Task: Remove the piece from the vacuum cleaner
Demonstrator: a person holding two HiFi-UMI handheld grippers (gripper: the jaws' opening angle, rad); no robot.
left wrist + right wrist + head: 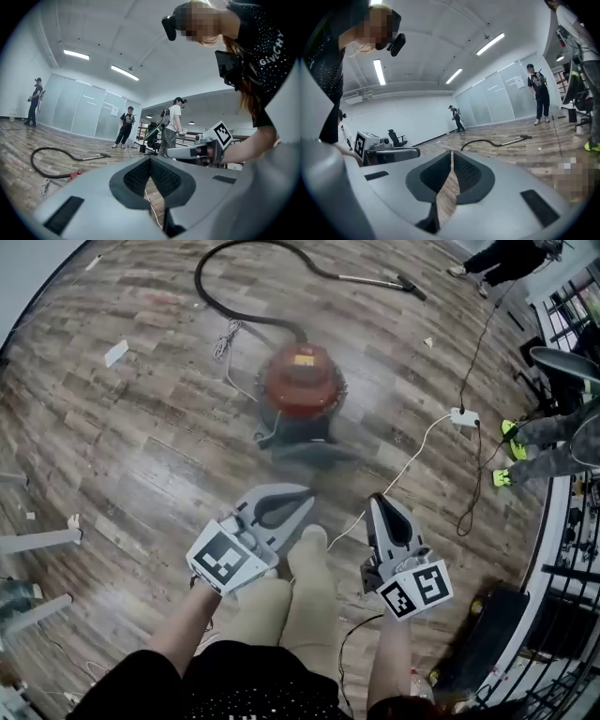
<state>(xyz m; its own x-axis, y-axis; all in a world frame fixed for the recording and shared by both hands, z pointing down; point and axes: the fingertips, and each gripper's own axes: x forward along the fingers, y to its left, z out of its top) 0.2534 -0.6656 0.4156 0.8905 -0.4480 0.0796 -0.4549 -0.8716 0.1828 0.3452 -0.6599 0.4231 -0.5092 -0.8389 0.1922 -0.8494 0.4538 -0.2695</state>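
In the head view, the red vacuum cleaner [302, 381] stood on the wooden floor [141, 446] well ahead of me with its black hose [246, 313] apparently attached and nothing taken off. My left gripper [302, 495] and right gripper [379, 502] hung near my knees, well apart from it. In the left gripper view the jaws were pressed together on nothing, with only floor and a white cable [152, 211] beyond them. In the right gripper view they were likewise closed and empty, so I judged the task not yet begun: approach, grasp and pulling off all remained.
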